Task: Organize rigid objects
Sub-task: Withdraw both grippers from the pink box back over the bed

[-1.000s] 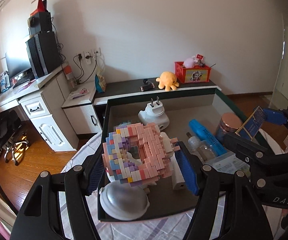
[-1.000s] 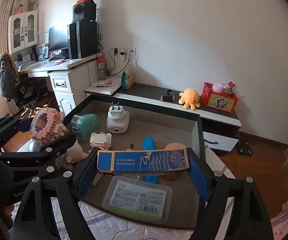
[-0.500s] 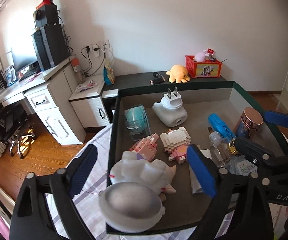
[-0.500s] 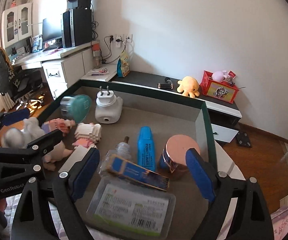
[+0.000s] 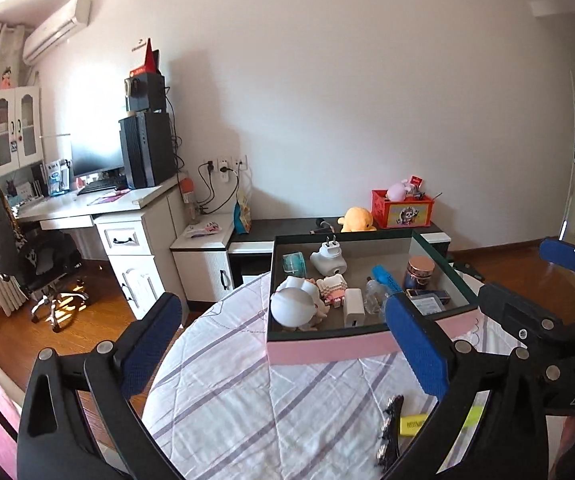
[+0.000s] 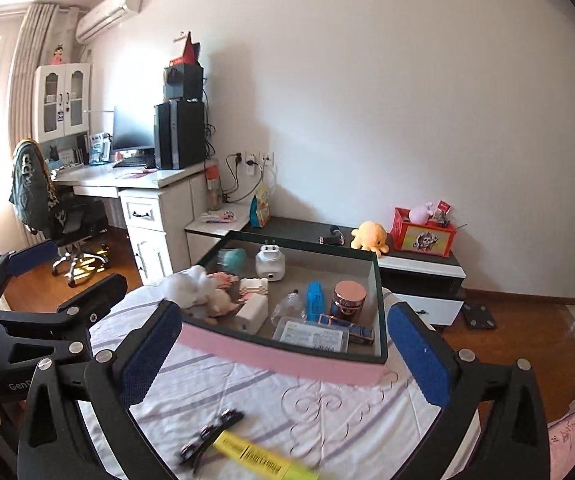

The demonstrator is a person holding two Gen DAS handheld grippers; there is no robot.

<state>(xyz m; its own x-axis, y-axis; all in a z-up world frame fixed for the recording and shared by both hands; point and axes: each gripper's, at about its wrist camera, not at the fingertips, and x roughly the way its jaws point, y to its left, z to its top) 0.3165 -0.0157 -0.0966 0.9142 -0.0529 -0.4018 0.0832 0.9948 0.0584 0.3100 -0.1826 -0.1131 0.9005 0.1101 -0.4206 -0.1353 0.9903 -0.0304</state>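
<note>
Bedspread [image 6: 327,408]: highlighter [image 6: 259,458], hair clip [image 6: 211,432] before box [image 6: 283,356]; both grippers [image 5: 283,344] [image 6: 283,344] just opened wide, empty.

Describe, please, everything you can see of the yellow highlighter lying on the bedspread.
The yellow highlighter is a flat-sided plastic marker, bright yellow, with a panel of dark print along its barrel. It lies flat on the striped white bedspread, slanting toward the lower right of the right wrist view, where blur hides its end. A black hair clip lies right beside it; whether they touch is unclear. It sits outside the pink-edged box, and neither tool holds it.
</note>
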